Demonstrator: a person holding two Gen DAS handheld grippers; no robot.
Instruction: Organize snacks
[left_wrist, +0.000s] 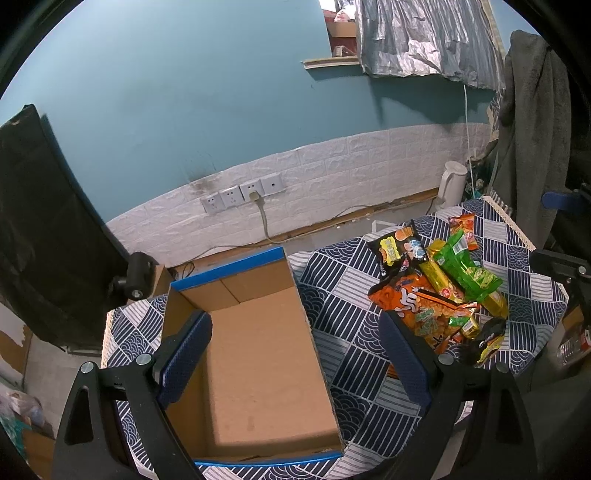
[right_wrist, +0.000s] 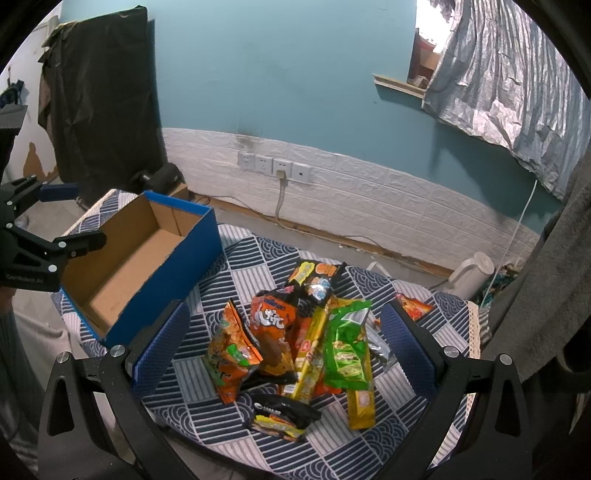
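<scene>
The snack packets (right_wrist: 295, 343) are heaped loosely on the patterned desk (right_wrist: 236, 266), just beside the empty blue box (right_wrist: 147, 258), so a packet that is seized from the middle could drag its neighbours along or push one over the desk edge; the glossy film may also slip out of the grip. Both the left gripper (left_wrist: 295, 354) and the right gripper (right_wrist: 284, 343) are seen with jaws released and nothing held; one box is counted, and about eight packets, although some are hidden under others.
</scene>
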